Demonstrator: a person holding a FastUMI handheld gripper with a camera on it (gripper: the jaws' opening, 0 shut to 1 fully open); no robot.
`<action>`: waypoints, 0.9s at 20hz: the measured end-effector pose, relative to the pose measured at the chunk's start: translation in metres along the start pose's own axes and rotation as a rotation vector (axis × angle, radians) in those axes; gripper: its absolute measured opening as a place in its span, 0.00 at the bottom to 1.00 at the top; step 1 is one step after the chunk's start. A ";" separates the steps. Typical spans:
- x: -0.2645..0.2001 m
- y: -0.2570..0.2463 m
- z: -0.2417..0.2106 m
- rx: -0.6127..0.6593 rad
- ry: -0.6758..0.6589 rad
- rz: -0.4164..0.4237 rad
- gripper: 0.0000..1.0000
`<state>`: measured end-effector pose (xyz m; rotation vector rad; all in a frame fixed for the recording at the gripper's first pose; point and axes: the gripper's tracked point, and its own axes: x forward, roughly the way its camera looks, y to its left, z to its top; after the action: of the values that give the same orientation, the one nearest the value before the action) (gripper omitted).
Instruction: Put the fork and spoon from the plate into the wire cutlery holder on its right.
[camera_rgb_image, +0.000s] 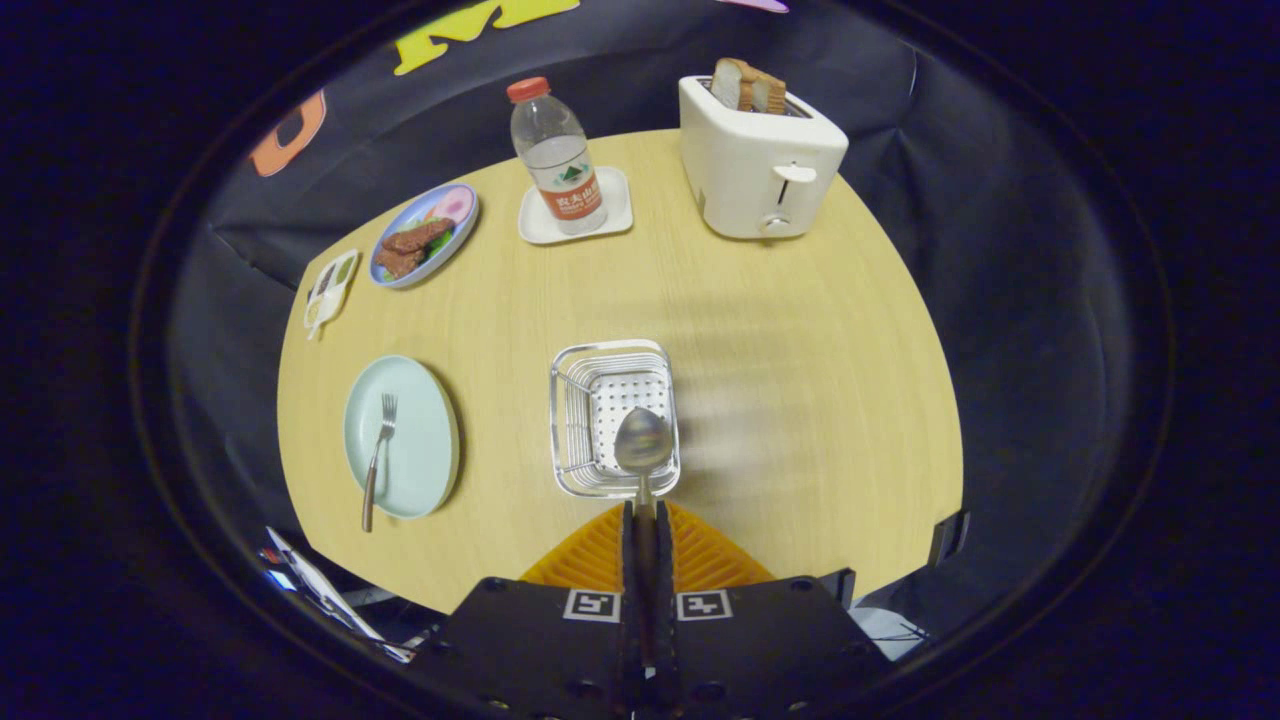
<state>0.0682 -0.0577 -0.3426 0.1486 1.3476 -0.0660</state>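
Seen from a fisheye camera riding the gripper (645, 520), looking forward and steeply down along its closed fingers at the bottom centre of the frame. The wooden table (800, 330) fills the middle from a moderate height, the toaster (760, 165) at upper right marking its far edge.

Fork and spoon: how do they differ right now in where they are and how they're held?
The spoon is clamped by its handle between the gripper fingers, bowl out ahead over the wire cutlery holder; the fork lies free on the pale green plate, left of the holder. The fork's handle overhangs the plate's near rim, tines pointing away. Both look like metal cutlery.
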 end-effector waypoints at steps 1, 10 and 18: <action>0.000 0.001 0.002 0.006 -0.002 0.002 0.06; -0.009 0.017 0.019 0.065 -0.065 0.035 0.22; -0.014 0.047 0.026 0.009 -0.135 0.007 0.84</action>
<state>0.0963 -0.0153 -0.3207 0.1538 1.2119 -0.0751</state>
